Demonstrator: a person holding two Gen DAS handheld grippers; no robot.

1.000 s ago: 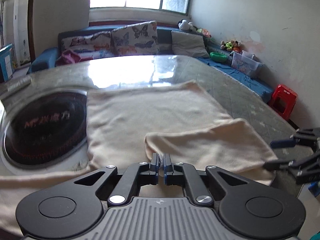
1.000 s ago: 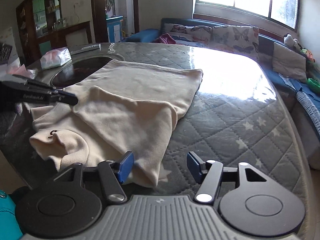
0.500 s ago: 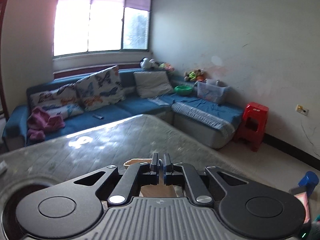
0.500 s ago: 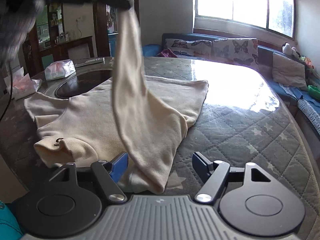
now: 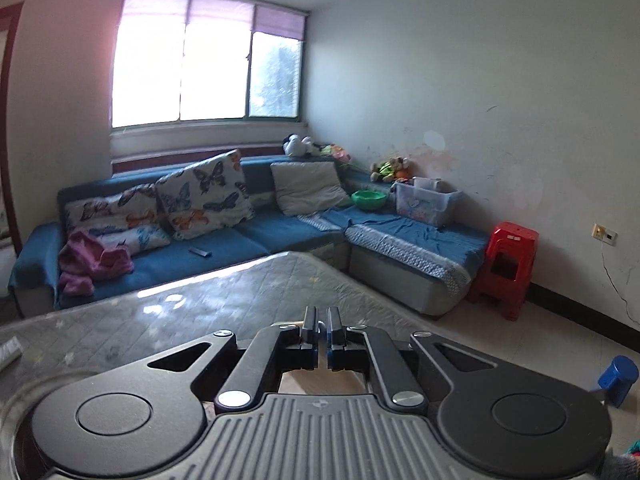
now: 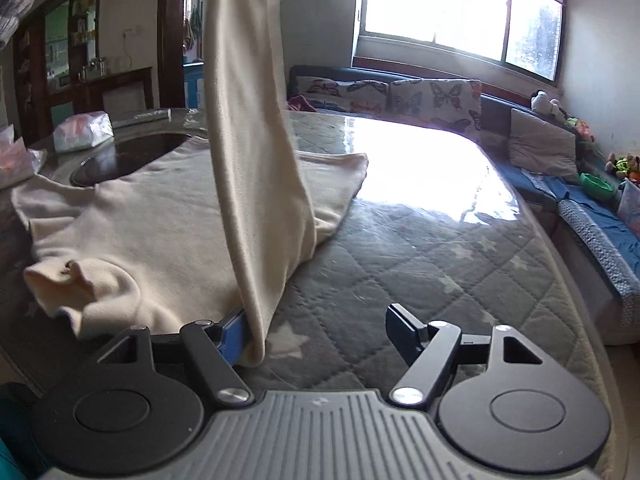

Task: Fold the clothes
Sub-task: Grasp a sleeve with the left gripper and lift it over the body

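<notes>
A lived-in home, a sitting room by the look of it. Ahead of the left tool (image 5: 322, 326) a blue corner sofa (image 5: 256, 240) runs under a wide window (image 5: 208, 60), piled with butterfly-print cushions (image 5: 204, 196), soft toys (image 5: 390, 169) and a green bowl (image 5: 369, 199); a red plastic stool (image 5: 506, 268) stands against the scuffed wall further right. Beyond the right tool (image 6: 316, 330), past the quilted, star-patterned worktop (image 6: 440, 264), a dark wooden cabinet (image 6: 104, 84) holds household jars and bottles
</notes>
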